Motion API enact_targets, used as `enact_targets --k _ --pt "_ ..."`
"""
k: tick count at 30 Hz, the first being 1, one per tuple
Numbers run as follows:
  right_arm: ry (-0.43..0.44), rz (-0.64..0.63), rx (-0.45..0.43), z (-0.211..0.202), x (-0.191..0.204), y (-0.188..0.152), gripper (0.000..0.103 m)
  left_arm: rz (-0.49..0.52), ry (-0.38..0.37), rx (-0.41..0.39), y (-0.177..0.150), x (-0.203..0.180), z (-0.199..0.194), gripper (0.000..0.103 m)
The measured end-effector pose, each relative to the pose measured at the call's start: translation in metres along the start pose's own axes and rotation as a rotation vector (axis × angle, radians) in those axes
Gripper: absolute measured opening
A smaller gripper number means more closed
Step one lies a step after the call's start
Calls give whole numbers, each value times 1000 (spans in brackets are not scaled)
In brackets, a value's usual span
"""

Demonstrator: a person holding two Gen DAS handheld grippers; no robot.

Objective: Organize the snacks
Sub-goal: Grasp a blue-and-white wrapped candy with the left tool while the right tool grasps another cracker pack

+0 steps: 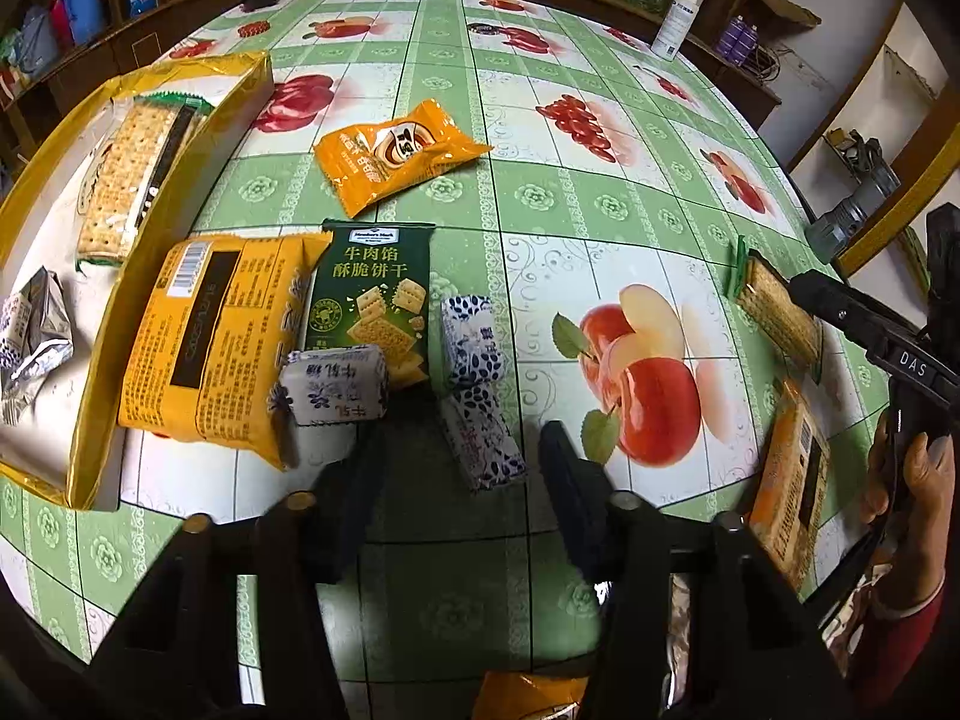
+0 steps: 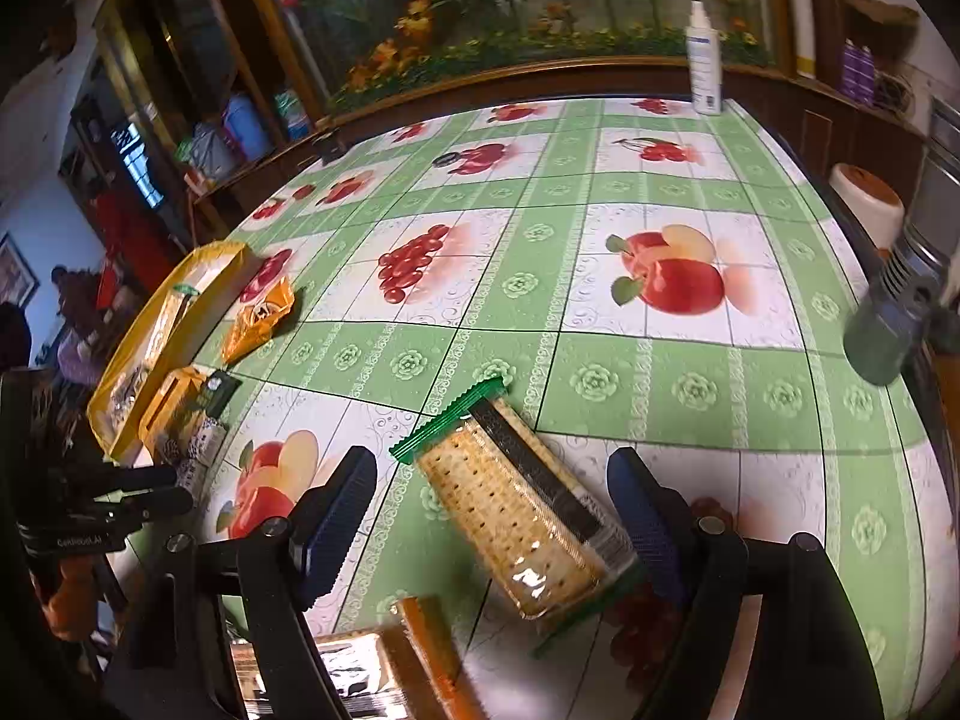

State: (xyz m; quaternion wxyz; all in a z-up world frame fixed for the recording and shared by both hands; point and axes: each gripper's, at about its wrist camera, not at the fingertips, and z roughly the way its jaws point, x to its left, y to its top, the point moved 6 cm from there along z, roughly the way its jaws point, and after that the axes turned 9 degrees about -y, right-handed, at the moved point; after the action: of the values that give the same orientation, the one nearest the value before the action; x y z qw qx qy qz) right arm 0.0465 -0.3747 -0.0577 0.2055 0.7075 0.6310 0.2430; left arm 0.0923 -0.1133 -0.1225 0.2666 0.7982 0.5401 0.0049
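My left gripper [image 1: 462, 474] points down at the table, jaws open, with a blue-and-white wrapped candy [image 1: 483, 441] lying between the fingertips; the pads do not touch it. Two more such candies [image 1: 336, 384] [image 1: 471, 339] rest against a green cracker packet [image 1: 372, 294], beside a large orange packet [image 1: 204, 342]. A small orange bag [image 1: 396, 150] lies farther off. A gold tray [image 1: 180, 192] at the left holds a cracker sleeve [image 1: 129, 174]. My right gripper [image 2: 492, 510] is open astride another cracker sleeve [image 2: 516, 510], pads apart from it.
A white spray bottle [image 2: 703, 60] stands at the table's far edge. A grey flashlight-like object [image 2: 894, 324] and a white jar [image 2: 867, 195] sit off the right edge. An orange packet [image 2: 432, 648] lies near the right gripper. A hand [image 1: 918, 480] holds the right tool.
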Motion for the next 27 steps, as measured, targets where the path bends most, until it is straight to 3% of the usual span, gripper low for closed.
enact_targets --k 1,3,10,11,12,14,22,27 --pt "-1 -26 9 3 1 0 82 12 13 -2 1 1 1 25" --pt "-8 -63 37 10 2 -1 82 20 3 -2 3 3 1 16" --pt "-86 -172 97 28 7 -13 81 45 -44 -9 2 5 -1 15" --pt "-99 -174 95 27 7 -14 77 48 -46 -11 1 6 -1 15" --pt "-106 -169 92 25 7 -13 62 53 -46 -12 1 4 -1 15" --pt "-96 -132 90 21 4 -12 48 61 -46 -15 0 3 -2 15" --pt "-20 2 23 -1 7 -5 48 74 -67 -54 2 -5 -20 15" --pt "55 38 -29 -20 31 10 48 69 -43 -91 7 -1 -34 15"
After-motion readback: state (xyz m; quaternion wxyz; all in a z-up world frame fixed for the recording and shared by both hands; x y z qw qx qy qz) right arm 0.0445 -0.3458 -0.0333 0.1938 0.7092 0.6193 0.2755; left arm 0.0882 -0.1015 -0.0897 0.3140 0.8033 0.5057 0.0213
